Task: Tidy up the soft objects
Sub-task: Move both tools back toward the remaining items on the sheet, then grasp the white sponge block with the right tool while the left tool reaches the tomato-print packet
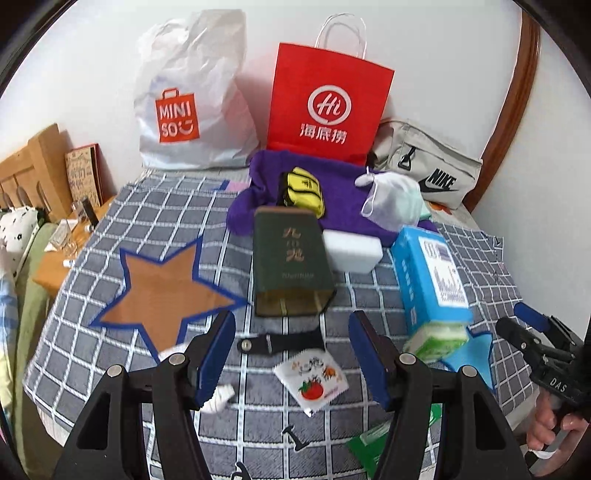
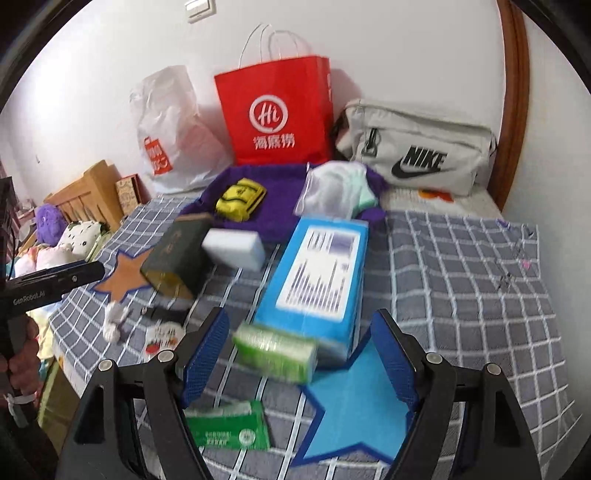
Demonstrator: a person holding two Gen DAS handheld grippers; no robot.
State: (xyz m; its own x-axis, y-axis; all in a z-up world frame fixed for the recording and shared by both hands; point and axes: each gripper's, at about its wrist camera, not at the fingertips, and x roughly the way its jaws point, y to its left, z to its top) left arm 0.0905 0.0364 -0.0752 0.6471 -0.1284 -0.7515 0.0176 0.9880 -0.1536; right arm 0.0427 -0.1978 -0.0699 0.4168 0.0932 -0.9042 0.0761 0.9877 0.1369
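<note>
From my remote seat I see a plain white wall (image 1: 92, 55) filling the back from ten to two o'clock, evenly lit. A curved brown wooden frame (image 1: 517, 92) runs down at two o'clock. At nine o'clock stands a light wooden headboard (image 1: 33, 162). A white wall switch plate (image 2: 201, 8) sits at twelve o'clock in the right wrist view.

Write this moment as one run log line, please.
left gripper: open, empty | right gripper: open, empty | blue tissue pack: on checked blanket
</note>
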